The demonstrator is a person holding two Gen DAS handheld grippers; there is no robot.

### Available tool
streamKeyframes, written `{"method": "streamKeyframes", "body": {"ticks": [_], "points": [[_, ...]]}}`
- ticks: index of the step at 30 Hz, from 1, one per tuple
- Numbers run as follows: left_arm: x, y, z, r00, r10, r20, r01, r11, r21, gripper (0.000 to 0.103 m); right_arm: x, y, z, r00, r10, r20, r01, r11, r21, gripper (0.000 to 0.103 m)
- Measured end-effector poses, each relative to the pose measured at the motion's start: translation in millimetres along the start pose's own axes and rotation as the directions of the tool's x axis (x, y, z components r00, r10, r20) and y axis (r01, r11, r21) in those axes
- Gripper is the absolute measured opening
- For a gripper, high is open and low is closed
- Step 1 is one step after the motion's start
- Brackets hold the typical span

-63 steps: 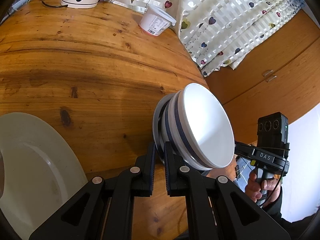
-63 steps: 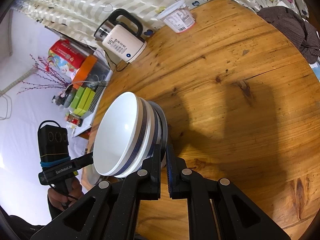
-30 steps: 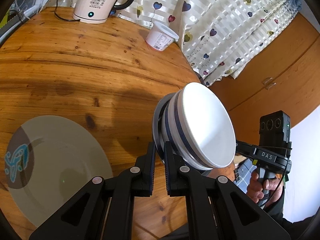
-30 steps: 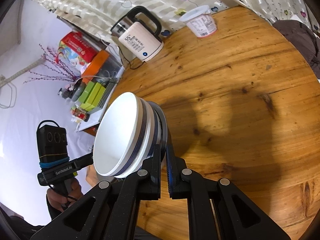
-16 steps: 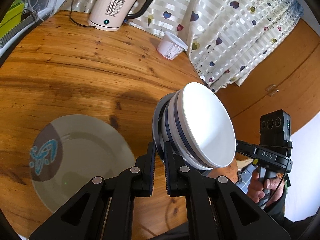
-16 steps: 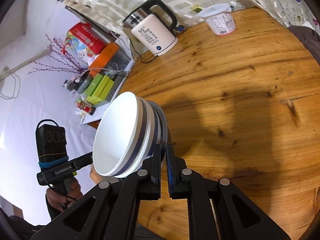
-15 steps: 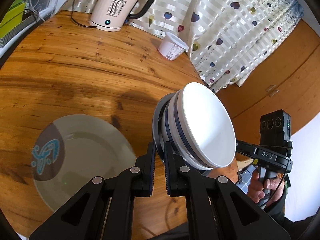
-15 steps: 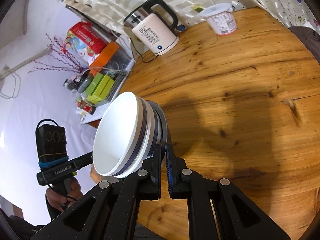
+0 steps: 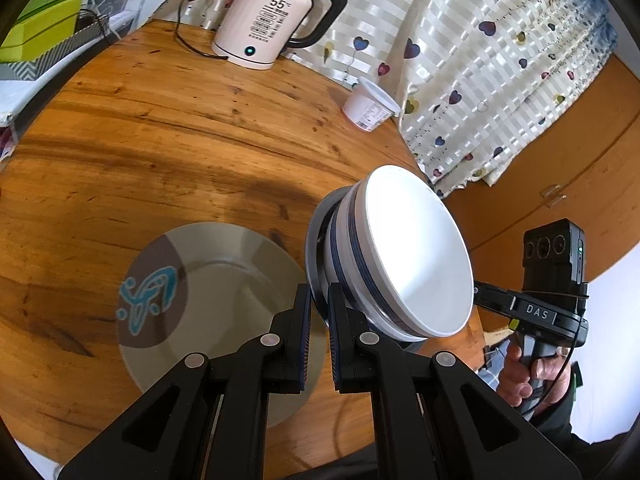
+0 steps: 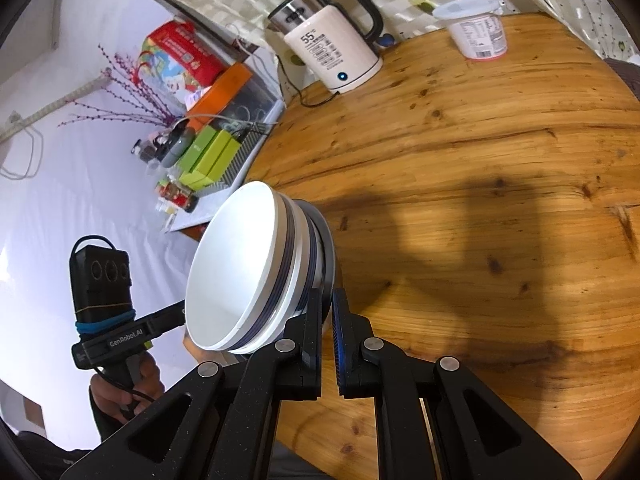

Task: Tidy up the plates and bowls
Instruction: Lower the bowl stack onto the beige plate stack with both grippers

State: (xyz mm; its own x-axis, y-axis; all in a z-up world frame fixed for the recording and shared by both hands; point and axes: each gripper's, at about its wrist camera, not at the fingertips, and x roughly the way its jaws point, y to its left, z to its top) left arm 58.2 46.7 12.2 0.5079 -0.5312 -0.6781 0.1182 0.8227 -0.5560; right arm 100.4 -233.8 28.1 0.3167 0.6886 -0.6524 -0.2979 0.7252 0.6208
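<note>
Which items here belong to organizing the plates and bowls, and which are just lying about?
Job:
- stack of white bowls on a dark-rimmed plate, carried by both hand-held grippers
- plate with blue motif on the wooden table

Lying about:
- electric kettle
- lidded yogurt tub
- green boxes

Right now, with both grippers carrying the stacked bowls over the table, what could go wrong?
1. The bowl stack is pinched only at the dark plate's rim by the left gripper and right gripper; uneven hand motion could let the bowls slide off.
2. It hangs near the wooden table's edge, so a drop might miss it.
3. Lowering carelessly could strike the patterned plate below.
</note>
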Motion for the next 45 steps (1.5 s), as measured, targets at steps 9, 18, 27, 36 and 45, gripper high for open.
{"method": "streamKeyframes", "body": {"ticks": [9, 18, 27, 36, 45], "points": [[-11, 21, -3, 1.000, 0.026, 0.010, -0.026, 0.999, -0.037, 0.007, 24, 13, 3, 0.999, 0.013, -0.040, -0.014, 1.000, -0.017, 0.007], [-19, 42, -9, 0.998, 0.062, 0.015, -0.060, 0.995, -0.084, 0.007, 49, 27, 6, 0.996, 0.033, -0.083, -0.036, 0.999, -0.035, 0.007], [-27, 60, -15, 0.995, 0.095, 0.014, -0.093, 0.988, -0.123, 0.007, 73, 36, 6, 0.990, 0.056, -0.129, -0.061, 0.997, -0.039, 0.007], [-36, 64, -18, 0.994, 0.111, 0.026, -0.106, 0.985, -0.139, 0.007, 83, 40, 6, 0.985, 0.073, -0.156, -0.079, 0.996, -0.037, 0.007], [-38, 60, -19, 0.992, 0.122, 0.028, -0.117, 0.982, -0.149, 0.007, 89, 39, 6, 0.982, 0.072, -0.172, -0.079, 0.996, -0.033, 0.007]]}}
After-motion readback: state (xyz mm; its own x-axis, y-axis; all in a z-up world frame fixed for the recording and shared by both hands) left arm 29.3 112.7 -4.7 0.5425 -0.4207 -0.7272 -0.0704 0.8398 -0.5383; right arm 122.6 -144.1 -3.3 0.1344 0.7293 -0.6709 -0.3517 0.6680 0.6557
